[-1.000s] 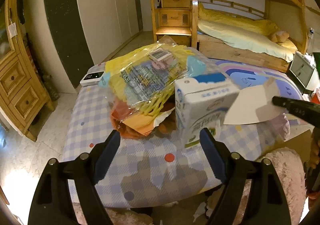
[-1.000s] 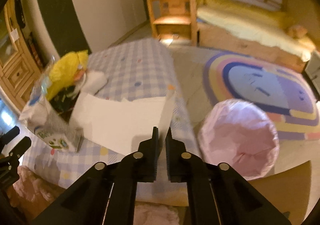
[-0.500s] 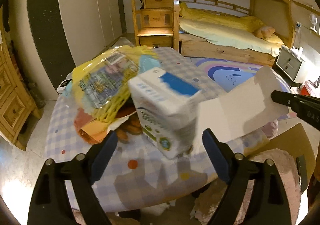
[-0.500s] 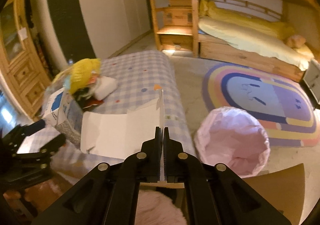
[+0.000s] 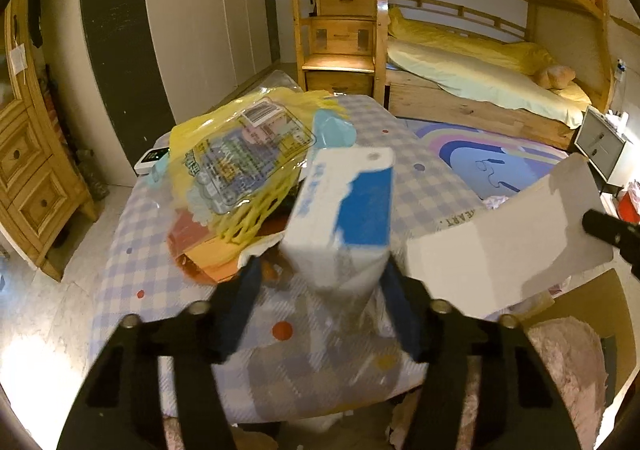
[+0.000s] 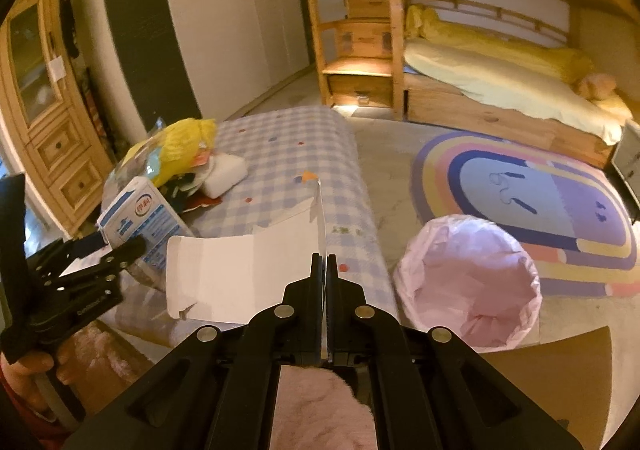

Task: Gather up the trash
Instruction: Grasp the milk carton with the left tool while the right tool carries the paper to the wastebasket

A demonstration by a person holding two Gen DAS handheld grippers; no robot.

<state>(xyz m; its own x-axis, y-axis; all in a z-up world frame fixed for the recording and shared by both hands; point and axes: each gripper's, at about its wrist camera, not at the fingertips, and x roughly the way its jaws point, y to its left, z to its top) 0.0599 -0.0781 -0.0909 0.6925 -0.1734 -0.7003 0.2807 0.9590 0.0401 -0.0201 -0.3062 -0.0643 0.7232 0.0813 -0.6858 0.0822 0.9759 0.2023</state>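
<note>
The right hand-held gripper (image 6: 324, 270) is pressed together on the near edge of a flat white cardboard sheet (image 6: 244, 274), which hangs out to the left above the near end of the checked-cloth surface (image 6: 288, 146). Just to its right on the floor stands the round bin lined with a pink bag (image 6: 468, 282), open and near. The left hand-held gripper (image 5: 320, 278) has its blue-padded fingers (image 5: 244, 290) closing around a white and blue milk carton (image 5: 344, 214); whether both pads already touch it I cannot tell. Behind the carton lies a yellow plastic snack wrapper (image 5: 244, 154) among other litter.

The step in hand is carrying trash to the bin; next the right should swing over the bin and let go.

A second ago the left fingers stood well apart with the carton farther off; now they bracket it closely.
</note>
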